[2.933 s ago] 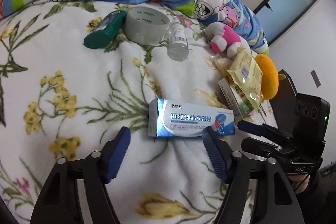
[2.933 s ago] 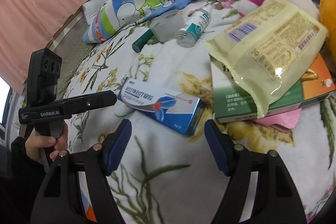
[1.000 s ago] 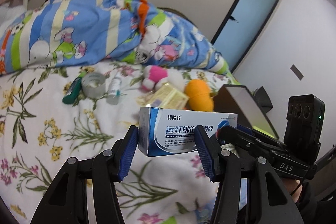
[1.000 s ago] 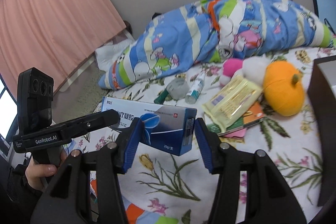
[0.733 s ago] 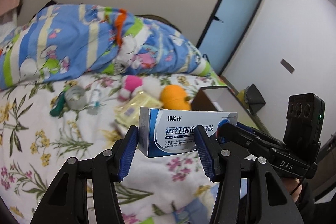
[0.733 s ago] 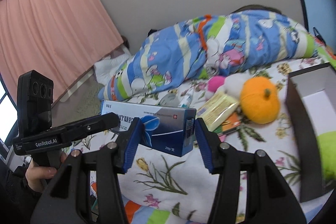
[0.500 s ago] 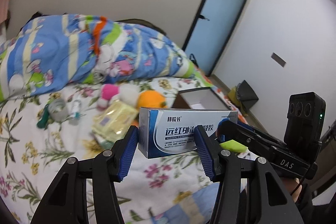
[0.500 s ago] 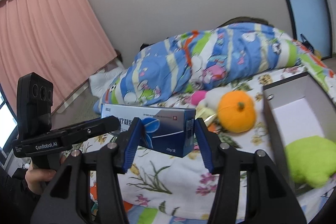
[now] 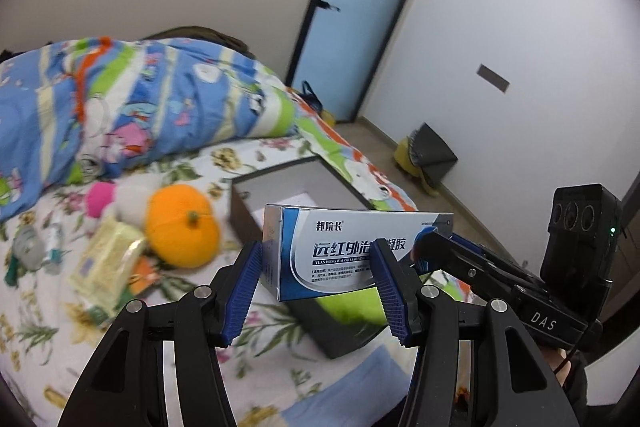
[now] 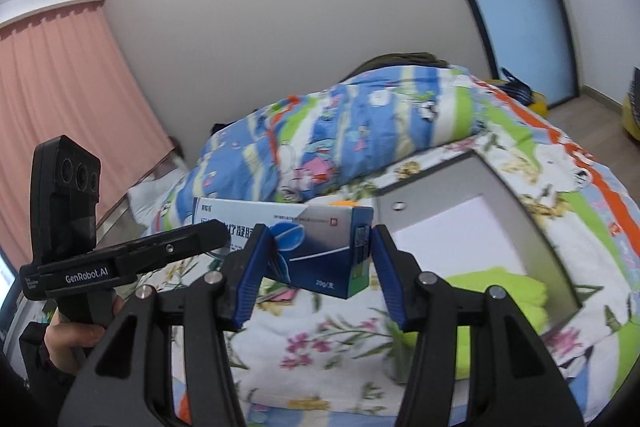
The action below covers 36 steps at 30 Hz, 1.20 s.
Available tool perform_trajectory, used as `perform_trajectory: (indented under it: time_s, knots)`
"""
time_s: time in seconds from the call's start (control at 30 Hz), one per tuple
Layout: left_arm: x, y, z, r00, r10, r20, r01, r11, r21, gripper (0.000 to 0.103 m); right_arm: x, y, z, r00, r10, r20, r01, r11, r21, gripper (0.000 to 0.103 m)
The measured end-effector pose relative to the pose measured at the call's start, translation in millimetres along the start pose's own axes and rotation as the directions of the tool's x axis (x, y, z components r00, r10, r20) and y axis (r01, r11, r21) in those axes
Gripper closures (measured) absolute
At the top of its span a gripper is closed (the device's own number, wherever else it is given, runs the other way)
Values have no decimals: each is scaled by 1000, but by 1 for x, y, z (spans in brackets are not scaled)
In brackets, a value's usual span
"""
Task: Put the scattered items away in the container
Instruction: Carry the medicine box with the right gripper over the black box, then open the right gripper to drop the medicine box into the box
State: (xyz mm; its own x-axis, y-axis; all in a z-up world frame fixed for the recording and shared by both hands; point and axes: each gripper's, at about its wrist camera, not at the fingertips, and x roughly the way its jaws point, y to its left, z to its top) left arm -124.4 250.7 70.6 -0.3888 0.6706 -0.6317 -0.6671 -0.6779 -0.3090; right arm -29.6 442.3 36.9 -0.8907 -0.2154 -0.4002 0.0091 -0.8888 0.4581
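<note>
A blue and silver medicine box (image 9: 352, 251) is held in the air by both grippers, one at each end. My left gripper (image 9: 316, 275) is shut on its left part. My right gripper (image 10: 316, 259) is shut on its right end (image 10: 320, 247). The box hangs over the near wall of a dark open container (image 9: 296, 183) on the bed, which holds a lime green soft item (image 10: 500, 291). An orange plush pumpkin (image 9: 182, 223), a yellow packet (image 9: 108, 259) and small bottles (image 9: 52, 243) lie on the flowered sheet to the left.
A blue cartoon quilt (image 9: 132, 107) is heaped at the back of the bed. A pink and white plush (image 9: 108, 197) lies by the pumpkin. A door (image 9: 360, 11) and floor with a dark bin (image 9: 432, 155) are to the right. A pink curtain (image 10: 60, 107) hangs left.
Both grippers closed on the medicine box, lifted it off the sheet and carried it right, from the scattered items to above the container.
</note>
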Motion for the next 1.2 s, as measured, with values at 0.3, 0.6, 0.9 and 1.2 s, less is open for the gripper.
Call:
perform_trajectory:
  time_s: [0.3, 0.6, 0.9, 1.2]
  knots:
    - [91, -31, 5, 995, -41, -96, 42, 999, 6, 47, 12, -83, -2, 997, -73, -37, 76, 994, 83, 51]
    - [159, -23, 3, 983, -59, -172, 55, 998, -25, 47, 42, -140, -7, 990, -104, -100, 117, 983, 139, 51]
    - [185, -6, 2, 979, -63, -192, 53, 997, -55, 47, 69, -157, -9, 986, -104, -127, 123, 980, 155, 51]
    - [190, 0, -9, 971, 9, -237, -20, 999, -44, 18, 65, -141, -8, 987, -157, -32, 159, 982, 104, 0]
